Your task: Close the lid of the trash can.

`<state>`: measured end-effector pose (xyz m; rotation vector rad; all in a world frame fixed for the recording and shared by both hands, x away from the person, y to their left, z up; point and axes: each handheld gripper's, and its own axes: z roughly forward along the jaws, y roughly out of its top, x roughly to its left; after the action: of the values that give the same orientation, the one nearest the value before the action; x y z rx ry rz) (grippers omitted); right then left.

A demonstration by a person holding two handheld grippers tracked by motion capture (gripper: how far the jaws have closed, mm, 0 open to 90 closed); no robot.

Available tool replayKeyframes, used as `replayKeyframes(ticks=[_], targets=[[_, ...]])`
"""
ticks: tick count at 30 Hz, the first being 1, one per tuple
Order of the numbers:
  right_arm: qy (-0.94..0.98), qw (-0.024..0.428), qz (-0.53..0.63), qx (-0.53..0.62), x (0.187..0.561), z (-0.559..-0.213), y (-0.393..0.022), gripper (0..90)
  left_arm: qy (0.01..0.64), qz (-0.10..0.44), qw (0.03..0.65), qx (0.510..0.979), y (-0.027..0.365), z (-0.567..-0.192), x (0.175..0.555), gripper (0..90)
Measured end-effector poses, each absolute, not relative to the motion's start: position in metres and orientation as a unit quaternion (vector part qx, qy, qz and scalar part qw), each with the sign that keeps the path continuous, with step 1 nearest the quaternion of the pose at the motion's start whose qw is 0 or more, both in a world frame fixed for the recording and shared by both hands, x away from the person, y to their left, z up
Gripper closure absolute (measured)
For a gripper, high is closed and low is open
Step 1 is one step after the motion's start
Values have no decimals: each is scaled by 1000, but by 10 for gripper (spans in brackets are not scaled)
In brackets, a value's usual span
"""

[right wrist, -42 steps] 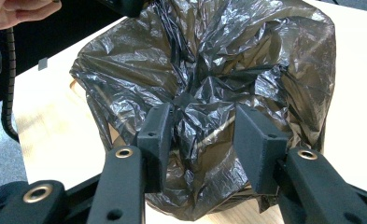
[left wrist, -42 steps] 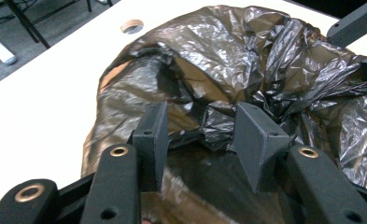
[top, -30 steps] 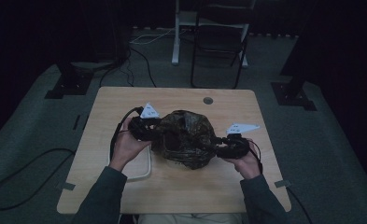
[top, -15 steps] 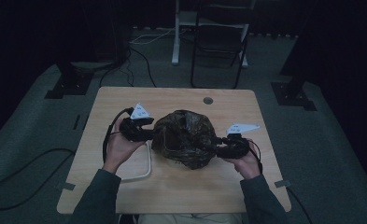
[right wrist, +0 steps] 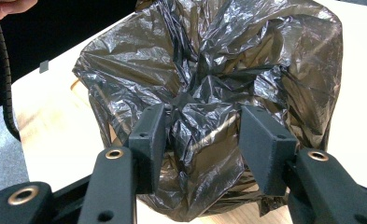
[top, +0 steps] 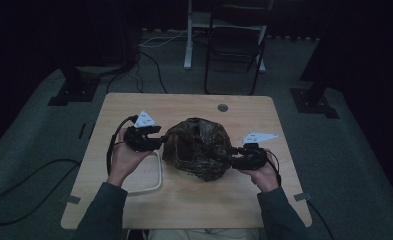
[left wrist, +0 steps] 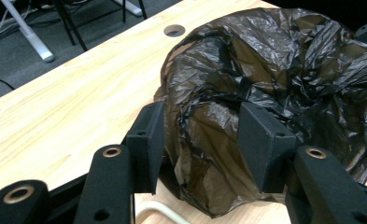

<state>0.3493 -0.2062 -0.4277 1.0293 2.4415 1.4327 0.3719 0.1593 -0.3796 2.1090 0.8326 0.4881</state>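
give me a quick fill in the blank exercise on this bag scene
1. The crumpled plastic bag is dark ____ in colour.
2. The bag rests on a ____ table.
3. The left gripper is at the bag's left side and the right gripper at its ____ side.

Missing words: brown; wooden; right

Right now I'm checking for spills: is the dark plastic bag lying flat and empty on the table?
No: in the high view the dark plastic bag stands bunched into a rounded, crumpled mound on the table.

High view overhead; tongs views close, opposite sides, share bag [top: 198, 147].
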Motion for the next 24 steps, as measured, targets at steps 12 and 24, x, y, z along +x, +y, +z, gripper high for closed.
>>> replayKeyframes(ticks=[12,24], targets=[[809,65,474,342,350,-428,-206,502,340,198,400,828,171,-377,369,511],[810,76,473,339,349,-427,-206,497,348,203,398,824,180,-378,369,496]])
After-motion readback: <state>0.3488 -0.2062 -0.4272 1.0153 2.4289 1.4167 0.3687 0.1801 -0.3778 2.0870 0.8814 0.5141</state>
